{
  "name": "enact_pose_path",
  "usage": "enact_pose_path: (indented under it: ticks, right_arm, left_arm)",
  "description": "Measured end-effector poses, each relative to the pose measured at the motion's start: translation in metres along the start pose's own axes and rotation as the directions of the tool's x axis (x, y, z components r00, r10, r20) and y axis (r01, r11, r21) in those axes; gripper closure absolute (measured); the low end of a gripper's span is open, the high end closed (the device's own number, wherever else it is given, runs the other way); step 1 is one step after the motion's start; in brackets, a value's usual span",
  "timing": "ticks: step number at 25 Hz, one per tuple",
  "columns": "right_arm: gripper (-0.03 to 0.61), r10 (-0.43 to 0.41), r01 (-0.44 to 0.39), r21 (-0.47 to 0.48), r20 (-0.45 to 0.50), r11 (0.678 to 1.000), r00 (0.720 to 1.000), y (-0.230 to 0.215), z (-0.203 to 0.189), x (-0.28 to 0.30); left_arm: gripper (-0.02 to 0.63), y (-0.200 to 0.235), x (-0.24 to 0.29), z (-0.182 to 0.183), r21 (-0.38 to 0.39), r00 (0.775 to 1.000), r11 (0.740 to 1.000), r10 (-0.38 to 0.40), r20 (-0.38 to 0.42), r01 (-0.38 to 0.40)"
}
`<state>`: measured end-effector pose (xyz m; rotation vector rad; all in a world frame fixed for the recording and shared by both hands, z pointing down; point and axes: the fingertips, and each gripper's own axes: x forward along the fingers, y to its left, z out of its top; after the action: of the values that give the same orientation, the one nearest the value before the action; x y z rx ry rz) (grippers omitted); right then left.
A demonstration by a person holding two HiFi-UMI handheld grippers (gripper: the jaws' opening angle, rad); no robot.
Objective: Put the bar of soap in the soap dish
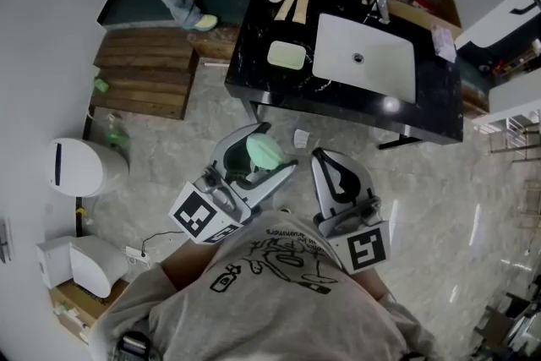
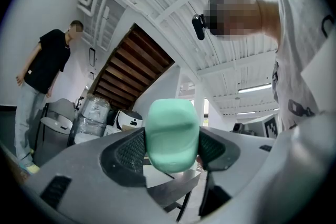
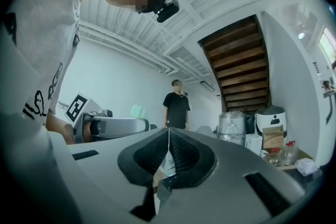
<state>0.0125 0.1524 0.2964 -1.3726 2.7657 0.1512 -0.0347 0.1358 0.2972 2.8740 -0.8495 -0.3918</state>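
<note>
One soap (image 2: 172, 135) inside left hand-held gripper (image 1: 276, 148)

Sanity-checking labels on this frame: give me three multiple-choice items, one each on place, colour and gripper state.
1. Where is the soap dish?
A. On the black counter, left of the sink
B. On the floor by the wooden steps
C. Inside the sink basin

2. What colour is the bar of soap?
A. White
B. Yellow
C. Green

3. What state is the right gripper in?
A. Open wide, empty
B. Shut, with nothing between its jaws
C. Shut on the soap

Answers:
1 A: the head view shows the dish on the counter beside the basin.
2 C: the left gripper view shows a mint-green bar clamped in the left gripper.
3 B: the right gripper view shows its jaw pads meeting with nothing held.
</note>
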Motion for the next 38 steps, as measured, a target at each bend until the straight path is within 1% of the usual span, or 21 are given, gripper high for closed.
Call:
enact_pose_path:
  ticks: [9,22,32,38]
  right_arm:
    - [0.555,-0.014,0.014,-0.006,-0.013,1.0,1.0,-0.024,-0.004,0.056]
    - [0.555,-0.015,0.015,0.002,-0.041,1.0,0.999,-0.048,-0.021,0.14]
    - [0.555,-0.037,0.037,-0.001,-0.054,0.999,0.998,-0.061,-0.031,0.179]
    - [0.555,-0.034,0.034,0.0,-0.077,0.999,0.996,-0.061,-0.038,0.189]
  left_arm:
    - [0.339,0.055,0.023,0.008,-0.01,1.0,1.0,-0.025,-0.005,0.025]
    - [0.339,0.135,0.044,0.011,-0.037,0.999,0.998,-0.046,-0.023,0.045]
    - [0.339,0.173,0.054,0.011,-0.045,0.997,0.996,-0.078,-0.03,0.076]
    - [0.339,0.185,0.053,0.009,-0.06,0.997,0.996,-0.069,-0.029,0.067]
